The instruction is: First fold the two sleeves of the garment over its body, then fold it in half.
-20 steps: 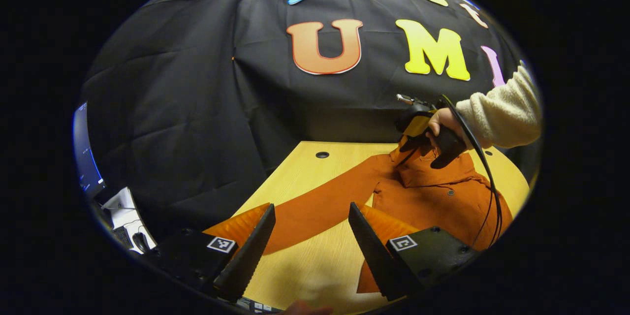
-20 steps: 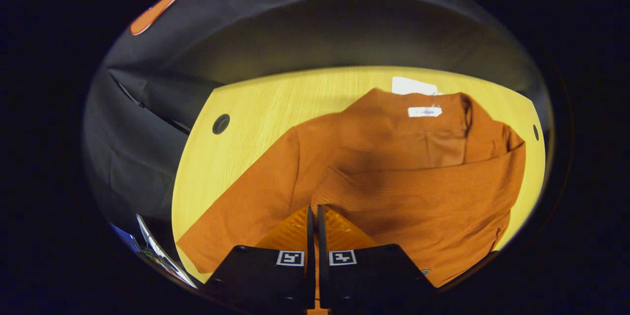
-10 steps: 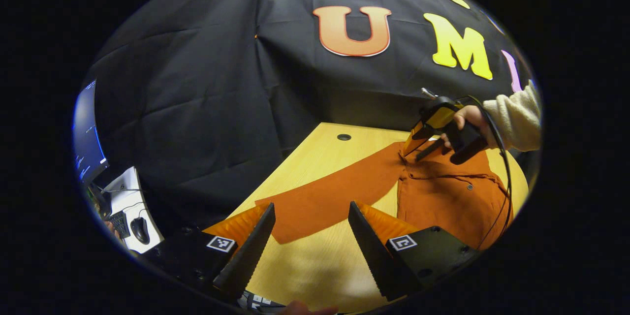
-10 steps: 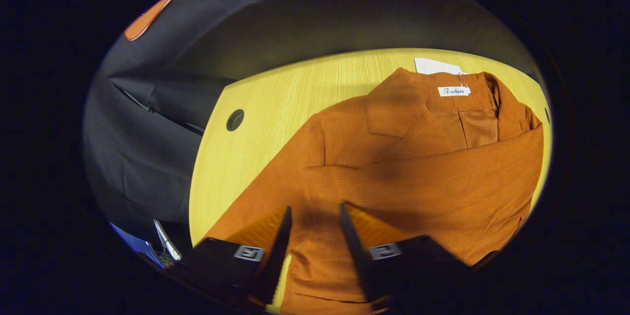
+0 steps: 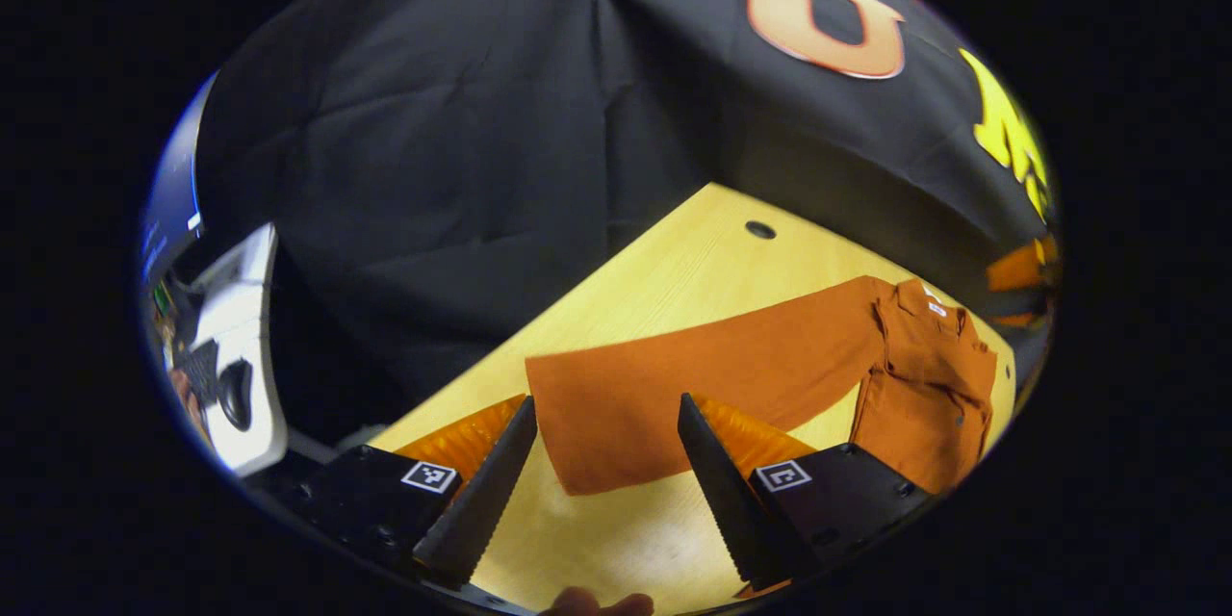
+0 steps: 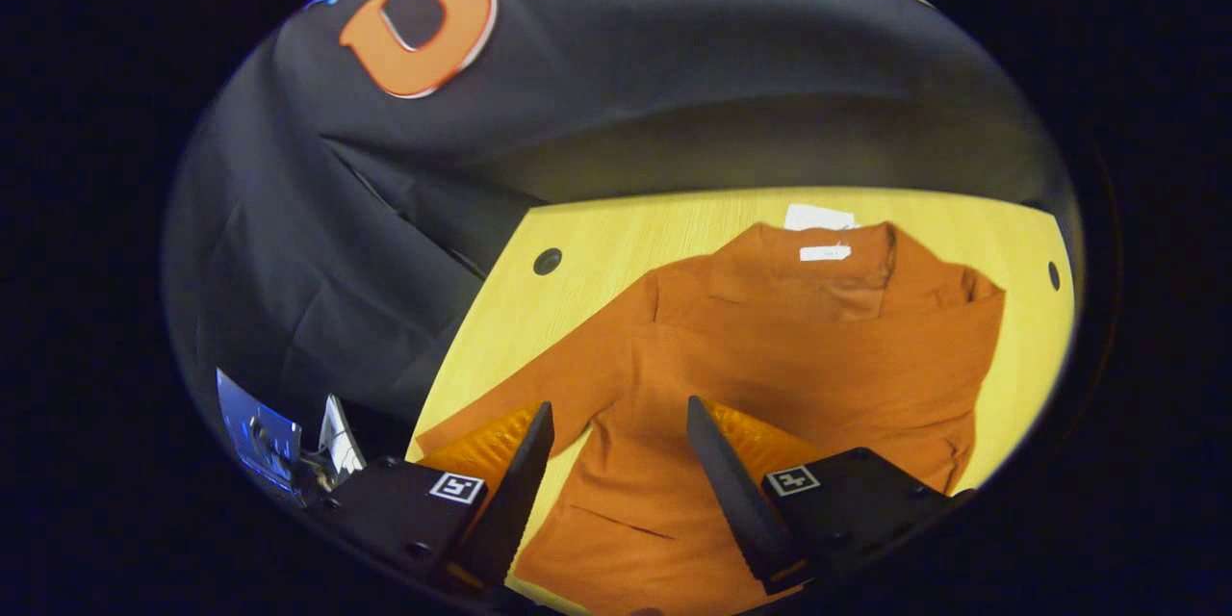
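Observation:
An orange shirt point(image 6: 770, 308) lies on the yellow wooden table point(image 6: 616, 241), collar at the far side with a white label point(image 6: 823, 253). One sleeve point(image 6: 847, 356) lies folded across the body. The other sleeve point(image 5: 751, 366) stretches out flat over the table away from the body point(image 5: 929, 395). My left gripper point(image 5: 606, 404) is open, and that sleeve's cuff end point(image 5: 597, 443) lies just ahead between its fingers. My right gripper point(image 6: 618, 406) is open above the shirt's lower body, holding nothing.
The table has cable holes at its far corners point(image 6: 547, 261) point(image 6: 1051, 275) point(image 5: 760, 229). A paper tag point(image 6: 818, 217) lies beyond the collar. Past the table's left edge stand a monitor point(image 5: 168, 212) and a side desk with a mouse point(image 5: 234, 393).
My right gripper opened, let go of the sleeve it had carried over the body, and pulled back. My left gripper swung toward the outstretched sleeve's cuff.

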Motion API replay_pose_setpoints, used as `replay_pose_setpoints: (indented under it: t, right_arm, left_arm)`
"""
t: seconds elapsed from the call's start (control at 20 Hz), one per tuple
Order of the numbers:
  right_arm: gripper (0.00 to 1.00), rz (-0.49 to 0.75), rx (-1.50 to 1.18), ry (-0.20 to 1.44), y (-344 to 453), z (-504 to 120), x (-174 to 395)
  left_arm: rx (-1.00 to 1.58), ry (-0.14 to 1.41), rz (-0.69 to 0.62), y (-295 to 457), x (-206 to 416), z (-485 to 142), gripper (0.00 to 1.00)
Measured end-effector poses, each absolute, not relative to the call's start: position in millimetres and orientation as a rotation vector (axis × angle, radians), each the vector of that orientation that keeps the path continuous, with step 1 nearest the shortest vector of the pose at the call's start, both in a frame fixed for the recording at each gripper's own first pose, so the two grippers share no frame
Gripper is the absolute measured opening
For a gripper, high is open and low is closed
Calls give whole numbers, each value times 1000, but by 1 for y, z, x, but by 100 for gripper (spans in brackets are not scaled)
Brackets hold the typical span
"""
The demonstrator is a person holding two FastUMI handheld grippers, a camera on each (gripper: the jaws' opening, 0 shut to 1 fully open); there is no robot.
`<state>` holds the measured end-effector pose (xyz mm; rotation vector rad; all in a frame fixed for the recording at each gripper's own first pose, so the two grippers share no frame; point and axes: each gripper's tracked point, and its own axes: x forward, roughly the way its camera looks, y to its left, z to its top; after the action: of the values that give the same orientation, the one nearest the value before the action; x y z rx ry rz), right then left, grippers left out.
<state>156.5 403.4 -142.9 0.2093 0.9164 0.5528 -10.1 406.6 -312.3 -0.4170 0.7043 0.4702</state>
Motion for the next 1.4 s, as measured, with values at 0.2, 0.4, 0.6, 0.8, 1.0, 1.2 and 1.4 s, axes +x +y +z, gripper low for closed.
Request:
replay_pose_setpoints:
  t: [0.2, 0.4, 0.6, 0.8, 1.0, 1.2, 1.4]
  right_arm:
    - [97, 536, 214, 848, 328, -111, 117]
    - [98, 462, 261, 822, 260, -98, 90]
    - [97, 445, 289, 767, 211, -80, 67]
    - [98, 405, 323, 723, 171, -72, 54]
    - [98, 336, 395, 696, 127, -69, 42]
    - [98, 255, 469, 691, 78, -79, 29]
    - [98, 205, 514, 704, 39, -90, 15]
  left_arm:
    - [-541, 835, 562, 423, -7, -340, 97]
    - [-544, 979, 603, 430, -4, -357, 97]
    - [-566, 1090, 606, 435, 5, -364, 94]
    - [-605, 1264, 567, 435, 7, -367, 92]
    - [-648, 1360, 529, 425, 20, -367, 64]
    - [-586, 1366, 457, 415, 34, -364, 5]
    - [-588, 1295, 416, 402, 49, -344, 5]
